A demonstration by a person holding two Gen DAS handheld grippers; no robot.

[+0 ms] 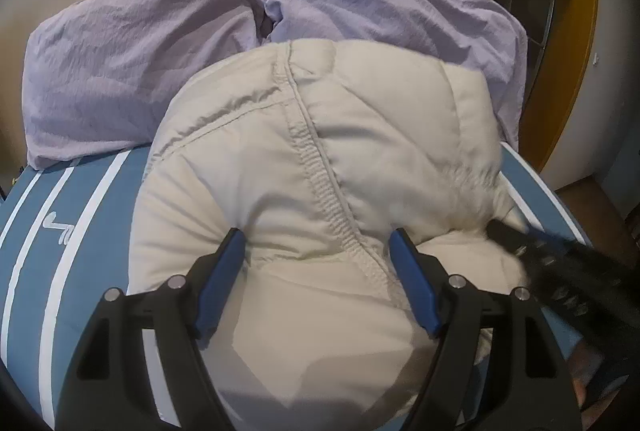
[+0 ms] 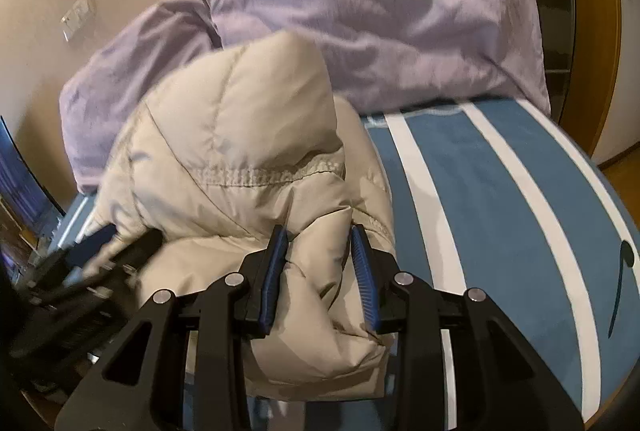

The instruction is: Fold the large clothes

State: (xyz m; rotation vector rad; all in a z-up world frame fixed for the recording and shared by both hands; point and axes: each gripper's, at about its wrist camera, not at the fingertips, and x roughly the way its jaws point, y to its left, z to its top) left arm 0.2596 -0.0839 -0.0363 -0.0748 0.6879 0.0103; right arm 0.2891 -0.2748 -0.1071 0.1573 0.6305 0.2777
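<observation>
- Two lilac pillows (image 1: pixel 132 71) lean against the wall at the head of the bed (image 1: pixel 92 231), with its blue cover and white stripes.
- A cream puffer jacket (image 1: pixel 304 167) lies bunched on the bed, just in front of the pillows.
- The left gripper (image 1: pixel 318 243) has its fingers spread wide, straddling the jacket's padded bulk.
- The right gripper (image 2: pixel 320 243) has its fingers pinched onto a thick fold of the jacket (image 2: pixel 240 159).
</observation>
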